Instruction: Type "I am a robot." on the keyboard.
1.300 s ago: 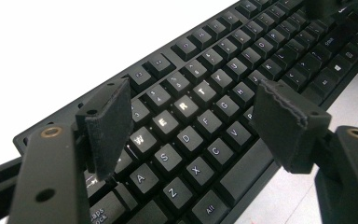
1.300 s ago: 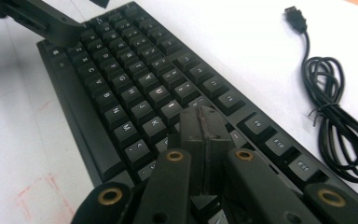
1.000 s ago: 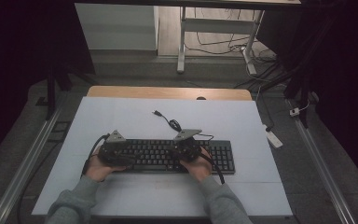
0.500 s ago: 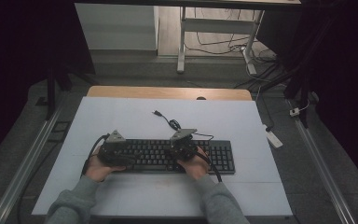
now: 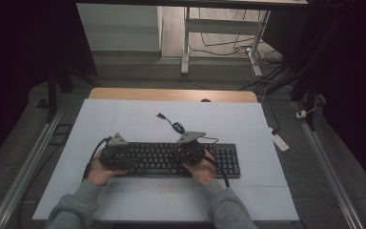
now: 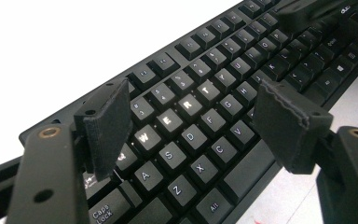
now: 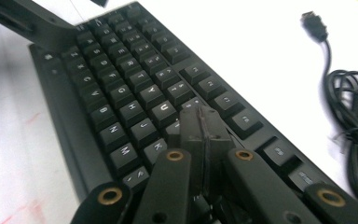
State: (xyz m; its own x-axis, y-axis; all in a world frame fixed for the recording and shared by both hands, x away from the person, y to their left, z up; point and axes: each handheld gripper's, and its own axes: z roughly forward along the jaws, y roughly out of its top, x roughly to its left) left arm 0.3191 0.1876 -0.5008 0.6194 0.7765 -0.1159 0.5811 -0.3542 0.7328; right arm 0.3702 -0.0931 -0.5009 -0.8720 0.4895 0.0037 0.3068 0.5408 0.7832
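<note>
A black keyboard (image 5: 171, 160) lies across the white table top (image 5: 124, 119), in front of the person. My left gripper (image 5: 129, 160) hovers over its left end; in the left gripper view it (image 6: 196, 116) stands open, with the lit W, E, R keys of the keyboard (image 6: 205, 107) beyond the gap and nothing between the pads. My right gripper (image 5: 180, 155) is over the keyboard's middle. In the right gripper view it (image 7: 203, 122) is shut, tips down among the keys near U and J (image 7: 121, 93). Its jaws have just eased apart a hair, with nothing between them.
The keyboard's coiled black cable (image 5: 174, 125) with a USB plug (image 7: 314, 23) lies loose on the table behind the keyboard. A wooden strip (image 5: 171, 94) edges the far side. A white power strip (image 5: 279, 140) lies on the floor at the right.
The right gripper has shifted a little over the keys. The left gripper has kept still.
</note>
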